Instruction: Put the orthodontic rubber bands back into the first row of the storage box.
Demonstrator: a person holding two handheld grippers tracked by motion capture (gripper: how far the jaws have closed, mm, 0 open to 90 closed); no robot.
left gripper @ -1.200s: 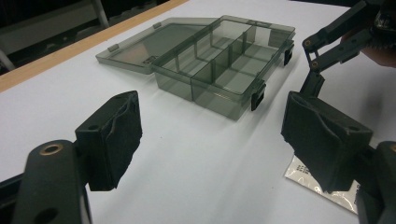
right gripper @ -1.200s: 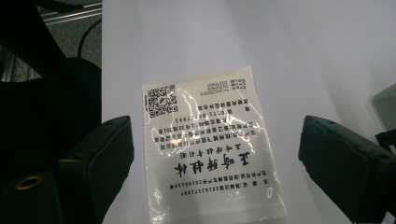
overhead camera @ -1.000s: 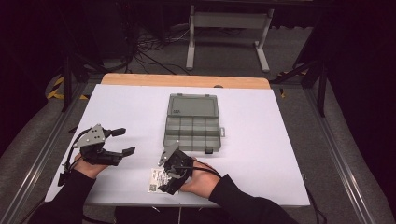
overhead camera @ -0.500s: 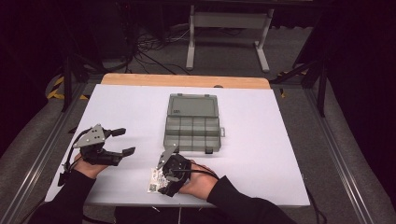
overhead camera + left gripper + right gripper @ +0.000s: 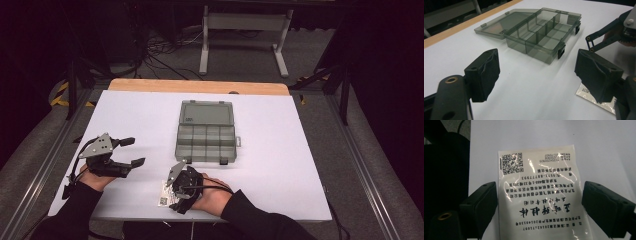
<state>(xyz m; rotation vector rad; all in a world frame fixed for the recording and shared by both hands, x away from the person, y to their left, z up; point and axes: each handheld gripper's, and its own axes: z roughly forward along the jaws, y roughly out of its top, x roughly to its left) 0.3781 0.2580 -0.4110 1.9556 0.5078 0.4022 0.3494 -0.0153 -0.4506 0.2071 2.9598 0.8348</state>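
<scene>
The packet (image 5: 537,197) lies flat on the white table (image 5: 310,165) near its front edge, printed side up, with a QR code at one corner and lines of print below it. Your right gripper (image 5: 172,192) is over it, pointing down, and in the right gripper view the packet sits between the two black jaws. The jaws stand apart on either side of it; the pads are just beside its long edges, and they do not press it. Over the last second they have eased slightly closer.

In the left gripper view a corner of the packet (image 5: 596,96) shows behind one pad of your left gripper (image 5: 536,82).

Beyond the packet, toward the middle of the table, sits the box (image 5: 206,141), a smoky clear organiser with its lid folded back flat on the far side. Its compartments look bare, and two dark latches show on its near wall.

Your left gripper (image 5: 131,151) hovers well to the left of the packet, jaws wide apart with nothing between them, aimed toward the box.
</scene>
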